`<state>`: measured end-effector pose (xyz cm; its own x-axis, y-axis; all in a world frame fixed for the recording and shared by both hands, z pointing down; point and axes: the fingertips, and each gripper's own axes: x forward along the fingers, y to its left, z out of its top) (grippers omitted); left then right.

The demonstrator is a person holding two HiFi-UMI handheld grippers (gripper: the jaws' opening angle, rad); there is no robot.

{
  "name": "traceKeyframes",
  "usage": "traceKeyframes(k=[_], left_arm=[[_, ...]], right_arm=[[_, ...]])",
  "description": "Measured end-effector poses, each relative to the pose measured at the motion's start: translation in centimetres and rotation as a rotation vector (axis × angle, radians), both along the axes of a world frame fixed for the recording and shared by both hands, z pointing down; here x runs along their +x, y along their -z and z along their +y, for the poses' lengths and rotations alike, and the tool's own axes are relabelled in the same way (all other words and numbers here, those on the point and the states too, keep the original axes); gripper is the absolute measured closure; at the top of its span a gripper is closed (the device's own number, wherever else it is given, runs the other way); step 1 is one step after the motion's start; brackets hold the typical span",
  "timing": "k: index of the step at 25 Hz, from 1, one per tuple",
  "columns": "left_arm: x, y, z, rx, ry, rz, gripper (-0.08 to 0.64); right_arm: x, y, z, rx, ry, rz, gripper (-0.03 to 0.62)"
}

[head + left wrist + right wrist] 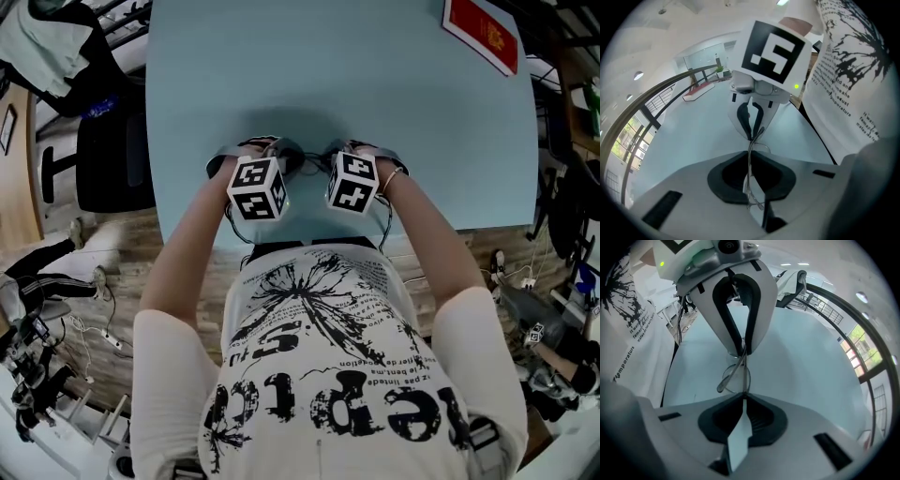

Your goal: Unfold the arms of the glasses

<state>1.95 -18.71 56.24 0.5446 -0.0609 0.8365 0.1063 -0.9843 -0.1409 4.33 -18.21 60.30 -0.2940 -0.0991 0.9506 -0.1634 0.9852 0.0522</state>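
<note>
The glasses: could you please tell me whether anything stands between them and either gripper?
Nothing visible does. The left gripper and the right gripper are each shut on the thin frame of the glasses, facing one another over the light blue table, with no other thing between them.

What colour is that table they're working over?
The table is pale blue, plain with no pattern. The head view shows it best.

From where I stand I count two grippers, one left gripper [279, 155] and one right gripper [334, 157]. There is one pair of glasses [731, 375], one red booklet [483, 33], one tabletop [356, 84] and one person [328, 375].
</note>
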Motion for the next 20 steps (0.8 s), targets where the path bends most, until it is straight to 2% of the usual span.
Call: traceKeyframes(k=[7, 20], left_arm=[[-1.9, 1.5, -0.5, -0.017, 0.091, 0.068, 0.526], [-6.1, 3.8, -0.9, -0.072, 0.268, 0.173, 0.531]], right_arm=[[-0.5, -0.2, 0.2, -0.005, -0.024, -0.018, 0.556], [0.2, 0.1, 0.1, 0.036, 0.002, -0.007, 0.555]])
